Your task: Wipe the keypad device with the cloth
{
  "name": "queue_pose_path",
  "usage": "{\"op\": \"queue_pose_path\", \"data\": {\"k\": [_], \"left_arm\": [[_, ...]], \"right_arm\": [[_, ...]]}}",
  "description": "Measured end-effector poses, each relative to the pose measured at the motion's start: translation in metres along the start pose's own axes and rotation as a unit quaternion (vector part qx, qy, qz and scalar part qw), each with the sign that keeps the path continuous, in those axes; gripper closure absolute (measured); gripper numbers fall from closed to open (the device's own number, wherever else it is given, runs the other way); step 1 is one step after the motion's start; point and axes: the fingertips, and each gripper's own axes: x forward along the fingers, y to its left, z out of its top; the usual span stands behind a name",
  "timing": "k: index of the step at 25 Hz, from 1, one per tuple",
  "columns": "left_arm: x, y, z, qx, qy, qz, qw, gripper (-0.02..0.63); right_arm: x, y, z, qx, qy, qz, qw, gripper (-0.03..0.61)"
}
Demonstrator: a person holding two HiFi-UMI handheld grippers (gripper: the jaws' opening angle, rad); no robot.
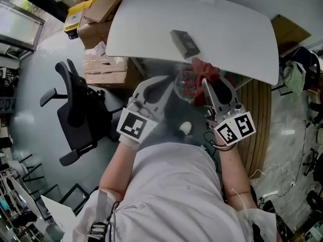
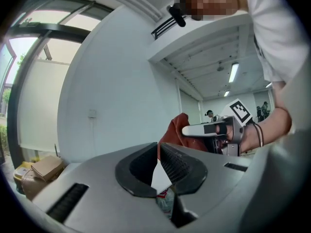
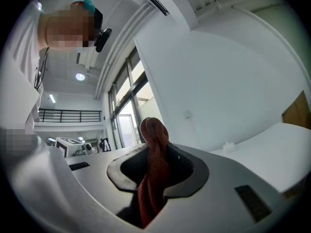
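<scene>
Cloth (image 3: 154,130) pinched in right hand-held gripper (image 3: 155,154)

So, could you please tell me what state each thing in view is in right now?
keypad device: lying flat on the white table, untouched.
red cloth: bunched, clamped between the right gripper's jaws.
right gripper: shut on the red cloth.
left gripper: shut, nothing between its jaws.
office chair: unoccupied.

table (image 1: 227,29) open round keypad device (image 1: 184,43), chair (image 1: 75,115) left
</scene>
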Motion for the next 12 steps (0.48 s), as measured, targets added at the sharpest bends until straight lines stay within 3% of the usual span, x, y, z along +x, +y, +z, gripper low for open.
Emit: {"op": "queue_pose_path", "data": {"k": [4,8,12], "left_arm": [[-0.015,0.003,0.005,0.007,0.003,0.015,0.9998,0.591],[-0.026,0.006,0.013,0.001,-0.005,0.006,1.0,0.598],[-0.036,0.014,0.024,-0.024,-0.029,-0.003,0.9993,0.603]], "right_arm": [[-0.008,0.015,0.002,-0.013,0.0,0.001,1.0,0.482],[-0.008,0.034,0.005,-0.061,0.01,-0.002,0.998,0.482],[-0.003,0.047,0.004,-0.086,0.016,-0.013,0.996,0.483]]}}
